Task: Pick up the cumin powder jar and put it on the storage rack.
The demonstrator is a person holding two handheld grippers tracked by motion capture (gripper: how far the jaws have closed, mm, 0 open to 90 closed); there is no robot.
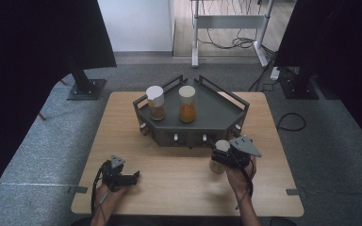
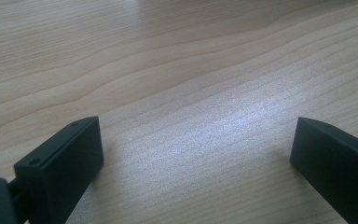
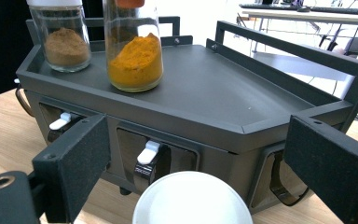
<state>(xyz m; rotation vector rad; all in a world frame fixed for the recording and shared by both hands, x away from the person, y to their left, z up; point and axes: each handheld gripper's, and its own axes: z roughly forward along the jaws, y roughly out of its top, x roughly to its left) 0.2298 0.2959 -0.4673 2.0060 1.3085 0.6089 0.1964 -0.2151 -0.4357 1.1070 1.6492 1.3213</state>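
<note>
A: Which step is this?

B: My guess is the third jar (image 1: 219,157) is going up onto the rack (image 1: 217,110). Two jars stand there already, one with brown powder (image 1: 156,103) and one with orange powder (image 1: 187,104), both at the left of the tray.

A: Where's the third jar now?

B: At the table's (image 1: 169,174) right front, just before the rack's front wall. In the high view the right gripper (image 1: 224,157) sits around it. In the right gripper view its white cap (image 3: 193,198) lies low between the jaws, which stand wide on either side; the pictures don't settle whether the pads press the glass, so I can't tell if it's gripped.

A: And the left gripper (image 1: 133,178)?

B: Released, holding nothing, wide apart over bare wood near the front left.

A: What does the next move call for?

B: Probably a firm hold on the glass, then a lift high enough to clear the rack's raised rim and rail, and a set-down on the free right part of the tray.

A: Materials?

B: The rack is dark matte metal, angular, with hooks and white clips along its front. The jars are clear round glass, smooth, with pale caps. The table is light wood with a wavy grain, and the pads look black and finely rough
</note>
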